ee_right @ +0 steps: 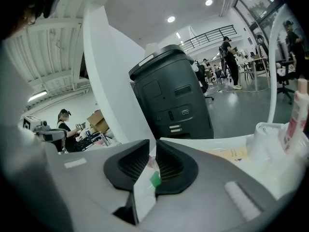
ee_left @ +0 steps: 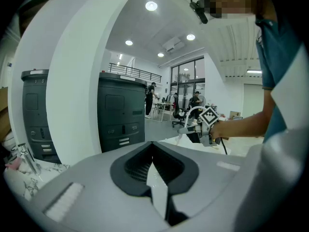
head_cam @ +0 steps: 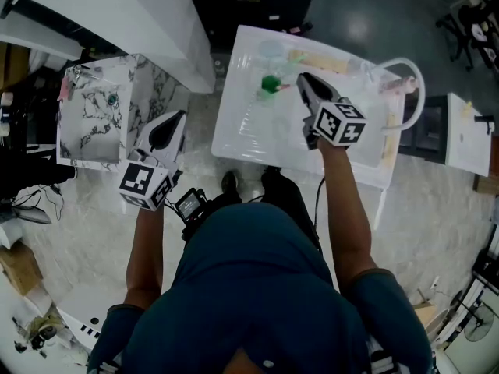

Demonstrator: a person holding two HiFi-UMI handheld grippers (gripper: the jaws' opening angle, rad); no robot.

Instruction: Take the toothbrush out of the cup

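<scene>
Right tool (ee_right: 152,153) is clenched on a thin green-and-pink thing, which I take to be the toothbrush (ee_right: 154,179), near the far-left corner of the white surface (head_cam: 234,131). Left tool (ee_left: 152,149) is closed on nothing, well off the surface's left edge. The step looks like the draw-out; I cannot make out the cup, so next calls for a steady, straight lift

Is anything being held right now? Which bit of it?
The right hand-held gripper seems to pinch the toothbrush, a thin pink-and-green thing between its nearly closed jaws. Which part cannot be told. The left hand-held gripper is shut and empty.
</scene>
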